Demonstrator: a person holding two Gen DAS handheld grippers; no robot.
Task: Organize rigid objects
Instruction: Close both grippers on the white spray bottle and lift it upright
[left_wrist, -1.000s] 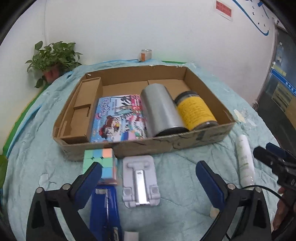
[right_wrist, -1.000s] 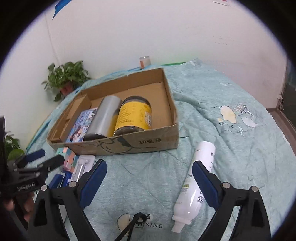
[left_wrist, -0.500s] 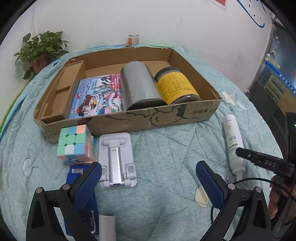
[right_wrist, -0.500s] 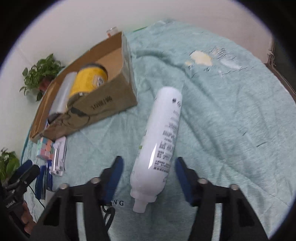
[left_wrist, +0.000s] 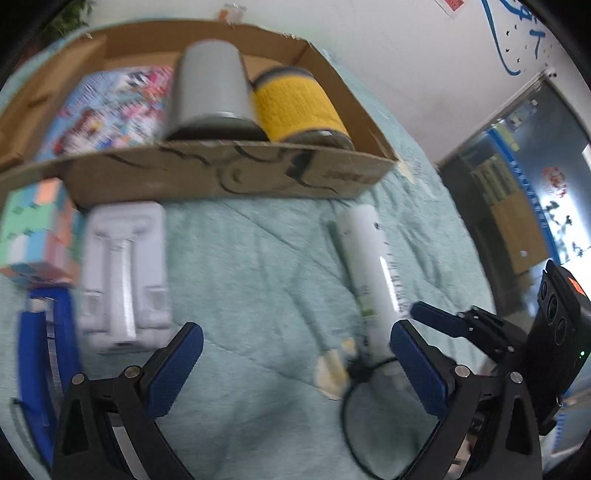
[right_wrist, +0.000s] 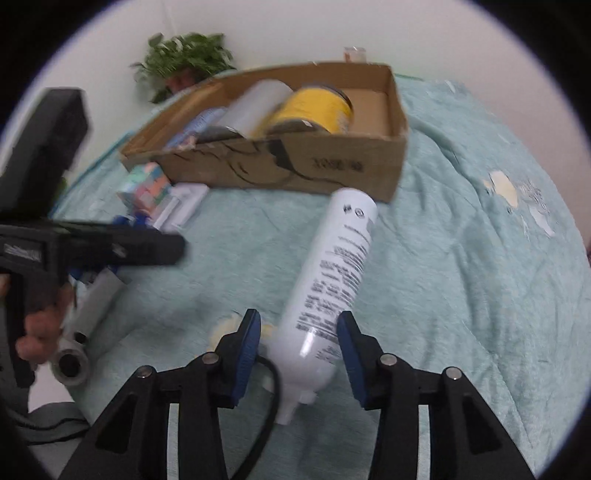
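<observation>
Our right gripper (right_wrist: 299, 350) straddles the white bottle (right_wrist: 332, 280), its jaws opening slightly around the lower body; the bottle's long axis runs forward, away from it, toward the cardboard box (right_wrist: 295, 166).

Bedroom-like room, quilted bedspread (right_wrist: 461, 266), potted plant (right_wrist: 184, 62)

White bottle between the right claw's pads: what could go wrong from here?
1. The right claw straddles the white bottle near its nozzle end, and its jaws are opening, with gaps at both pads. A lift now would likely leave the bottle behind or tip its long body down.
2. The cardboard box already holds a grey cylinder and a yellow jar, so free space looks tight.
3. A black cable lies beside the nozzle and could snag.
</observation>
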